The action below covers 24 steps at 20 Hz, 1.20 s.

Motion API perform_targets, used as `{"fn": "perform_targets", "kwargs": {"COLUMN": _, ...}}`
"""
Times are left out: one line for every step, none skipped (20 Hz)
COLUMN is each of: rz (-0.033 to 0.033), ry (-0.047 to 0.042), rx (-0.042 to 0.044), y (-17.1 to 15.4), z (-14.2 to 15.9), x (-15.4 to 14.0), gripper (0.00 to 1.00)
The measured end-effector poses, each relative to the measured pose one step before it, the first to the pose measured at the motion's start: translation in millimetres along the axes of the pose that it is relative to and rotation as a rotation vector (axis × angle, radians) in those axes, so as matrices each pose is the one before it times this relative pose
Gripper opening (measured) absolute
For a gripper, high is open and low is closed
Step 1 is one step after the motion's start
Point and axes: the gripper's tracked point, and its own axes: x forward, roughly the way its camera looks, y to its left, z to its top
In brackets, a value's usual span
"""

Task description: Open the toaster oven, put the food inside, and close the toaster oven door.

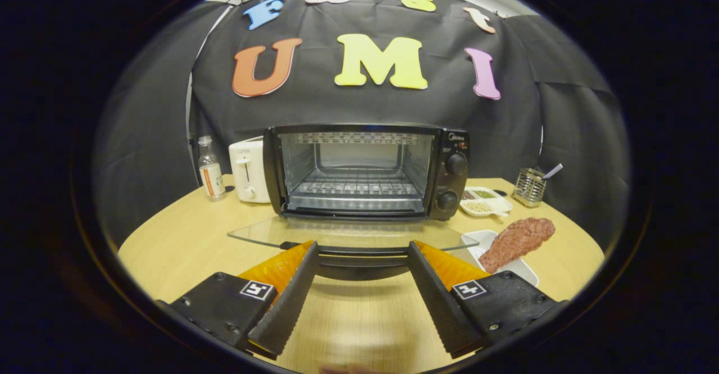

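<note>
Hand-held gripper (362, 250) spread wide, empty, at the handle of the lowered glass door (348, 233). Toaster oven (365, 172) open at worktop's (180, 239) far edge. Meat slab (517, 242) on white tray (525, 267) toward right edge: probably soft, floppy, slick; best pinched mid-body.

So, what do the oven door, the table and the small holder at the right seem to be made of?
Oven door: clear glass, glossy; the table shows through it, and it has a dark handle at its front edge, just ahead of the open tool. Table: pale wood look, matte, perhaps laminate. Holder: probably perforated metal, grey with a slight shine.
</note>
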Motion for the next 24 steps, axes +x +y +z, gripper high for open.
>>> {"fn": "perform_targets", "kwargs": {"rz": -0.0002, "ry": 0.01635, "rx": 0.00616, "y": -0.19, "z": -5.66, "x": 1.68, "gripper": 1.0}}
{"fn": "perform_targets", "kwargs": {"rz": -0.00236, "ry": 0.01794, "rx": -0.0105, "y": 0.58, "z": -6.11, "x": 0.03, "gripper": 1.0}}
{"fn": "perform_targets", "kwargs": {"rz": -0.0018, "ry": 0.0039, "rx": -0.01359, "y": -0.45, "z": -4.3, "x": 0.56, "gripper": 1.0}}
{"fn": "perform_targets", "kwargs": {"rz": -0.00115, "ry": 0.01426, "rx": -0.00785, "y": -0.4, "z": -3.44, "x": -0.13, "gripper": 1.0}}
{"fn": "perform_targets", "kwargs": {"rz": 0.00035, "ry": 0.01533, "rx": 0.00155, "y": 0.02, "z": -5.6, "x": 1.21, "gripper": 1.0}}
{"fn": "perform_targets", "kwargs": {"rz": 0.00055, "ry": 0.01851, "rx": 0.00446, "y": -0.37, "z": -4.29, "x": 0.93, "gripper": 1.0}}
{"fn": "perform_targets", "kwargs": {"rz": 0.00031, "ry": 0.01855, "rx": 0.00154, "y": -0.75, "z": -4.55, "x": 1.69, "gripper": 1.0}}
{"fn": "perform_targets", "kwargs": {"rz": -0.0001, "ry": 0.00359, "rx": -0.00222, "y": -0.26, "z": -0.5, "x": -0.49, "gripper": 1.0}}
{"fn": "perform_targets", "kwargs": {"rz": -0.00095, "ry": -0.00566, "rx": -0.00536, "y": 0.25, "z": 2.11, "x": 0.04, "gripper": 1.0}}
{"fn": "perform_targets", "kwargs": {"rz": -0.00013, "ry": 0.00317, "rx": -0.00811, "y": -0.01, "z": 0.12, "x": -0.04, "gripper": 1.0}}
{"fn": "perform_targets", "kwargs": {"rz": -0.00054, "ry": 0.01355, "rx": -0.00234, "y": 0.09, "z": -3.91, "x": -0.29, "gripper": 1.0}}
{"fn": "perform_targets", "kwargs": {"rz": -0.0004, "ry": 0.0161, "rx": -0.00239, "y": -0.02, "z": -3.33, "x": -0.39, "gripper": 1.0}}
{"fn": "perform_targets", "kwargs": {"rz": 0.00012, "ry": 0.0139, "rx": -0.01179, "y": 0.35, "z": -1.33, "x": -2.31, "gripper": 1.0}}
{"fn": "perform_targets", "kwargs": {"rz": 0.00956, "ry": 0.00509, "rx": -0.01846, "y": 1.14, "z": 3.23, "x": -2.8, "gripper": 1.0}}
{"fn": "perform_targets", "kwargs": {"rz": 0.01403, "ry": -0.00396, "rx": -0.00801, "y": 1.39, "z": 3.93, "x": -3.28, "gripper": 1.0}}
{"fn": "perform_targets", "kwargs": {"rz": 0.0125, "ry": -0.00563, "rx": 0.0002, "y": -0.99, "z": 6.38, "x": -5.07, "gripper": 1.0}}
{"fn": "perform_targets", "kwargs": {"rz": 0.00844, "ry": -0.01174, "rx": 0.00657, "y": -4.39, "z": 8.11, "x": -7.2, "gripper": 1.0}}
{"fn": "perform_targets", "kwargs": {"rz": 0.00764, "ry": -0.01091, "rx": 0.0073, "y": -4.92, "z": 9.27, "x": -7.22, "gripper": 1.0}}
{"fn": "perform_targets", "kwargs": {"rz": 0.00515, "ry": -0.006, "rx": 0.01123, "y": -6.07, "z": 7.52, "x": -6.82, "gripper": 1.0}}
{"fn": "perform_targets", "kwargs": {"rz": 0.00736, "ry": -0.00941, "rx": 0.00928, "y": -6.58, "z": 9.46, "x": -7.08, "gripper": 1.0}}
{"fn": "perform_targets", "kwargs": {"rz": 0.00797, "ry": -0.00435, "rx": 0.00602, "y": -7.26, "z": 8.29, "x": -6.36, "gripper": 1.0}}
{"fn": "perform_targets", "kwargs": {"rz": 0.00563, "ry": 0.00152, "rx": -0.00097, "y": -8.73, "z": 6.67, "x": -6.15, "gripper": 1.0}}
{"fn": "perform_targets", "kwargs": {"rz": 0.00045, "ry": 0.0037, "rx": -0.00649, "y": -11.29, "z": 4.99, "x": -5.51, "gripper": 1.0}}
{"fn": "perform_targets", "kwargs": {"rz": 0.00065, "ry": 0.00774, "rx": -0.00497, "y": -12.51, "z": 4.42, "x": -5.59, "gripper": 1.0}}
